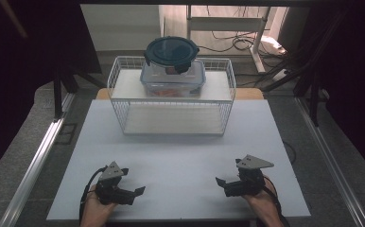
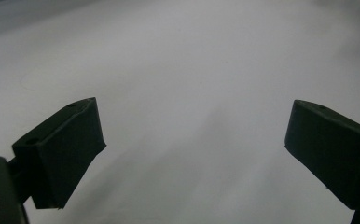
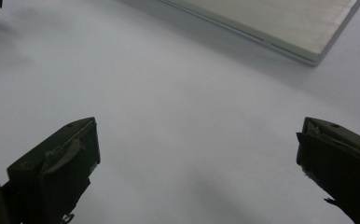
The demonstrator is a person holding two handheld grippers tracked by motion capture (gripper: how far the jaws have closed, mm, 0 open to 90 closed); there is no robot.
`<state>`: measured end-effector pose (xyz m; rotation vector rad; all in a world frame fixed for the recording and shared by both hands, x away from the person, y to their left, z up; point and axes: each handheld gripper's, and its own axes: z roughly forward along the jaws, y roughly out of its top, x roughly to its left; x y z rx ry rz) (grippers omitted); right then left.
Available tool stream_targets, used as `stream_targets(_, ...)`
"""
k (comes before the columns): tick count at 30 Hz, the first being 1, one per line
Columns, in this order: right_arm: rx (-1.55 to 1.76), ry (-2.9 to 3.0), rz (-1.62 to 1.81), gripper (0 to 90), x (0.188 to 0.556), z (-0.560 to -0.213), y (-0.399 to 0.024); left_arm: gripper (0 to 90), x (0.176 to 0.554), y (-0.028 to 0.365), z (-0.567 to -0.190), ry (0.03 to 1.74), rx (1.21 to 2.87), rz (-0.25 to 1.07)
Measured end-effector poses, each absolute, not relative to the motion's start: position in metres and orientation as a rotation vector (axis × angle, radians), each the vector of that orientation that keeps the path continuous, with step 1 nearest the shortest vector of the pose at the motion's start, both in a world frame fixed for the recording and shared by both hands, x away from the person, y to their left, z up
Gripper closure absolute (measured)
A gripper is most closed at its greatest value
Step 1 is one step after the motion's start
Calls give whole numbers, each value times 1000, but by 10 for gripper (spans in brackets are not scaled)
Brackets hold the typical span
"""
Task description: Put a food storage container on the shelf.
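A white wire basket [image 1: 171,97] stands at the far middle of the white table [image 1: 180,156]. On its upper shelf sits a clear rectangular food box [image 1: 173,79] with a round dark-lidded container [image 1: 171,51] stacked on top. My left gripper [image 1: 135,190] rests near the front left edge, open, nothing between its jaws. My right gripper [image 1: 220,182] rests near the front right edge, also open and empty. In the left gripper view the left gripper [image 2: 194,154] hangs over bare table. In the right gripper view the right gripper [image 3: 199,163] faces the basket's base board [image 3: 280,23].
Metal rails [image 1: 39,161] run along both sides of the table. Cables [image 1: 237,42] and a desk frame lie on the floor behind the basket. Bare tabletop stretches between the grippers and the basket.
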<state>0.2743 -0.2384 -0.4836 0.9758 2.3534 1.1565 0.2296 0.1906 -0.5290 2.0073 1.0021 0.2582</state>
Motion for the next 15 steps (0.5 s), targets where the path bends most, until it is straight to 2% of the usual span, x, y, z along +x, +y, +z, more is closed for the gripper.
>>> stream_targets(15,1000,2445,1040,0,275,-507,-235,36,234,184,-540,1028,2089,237)
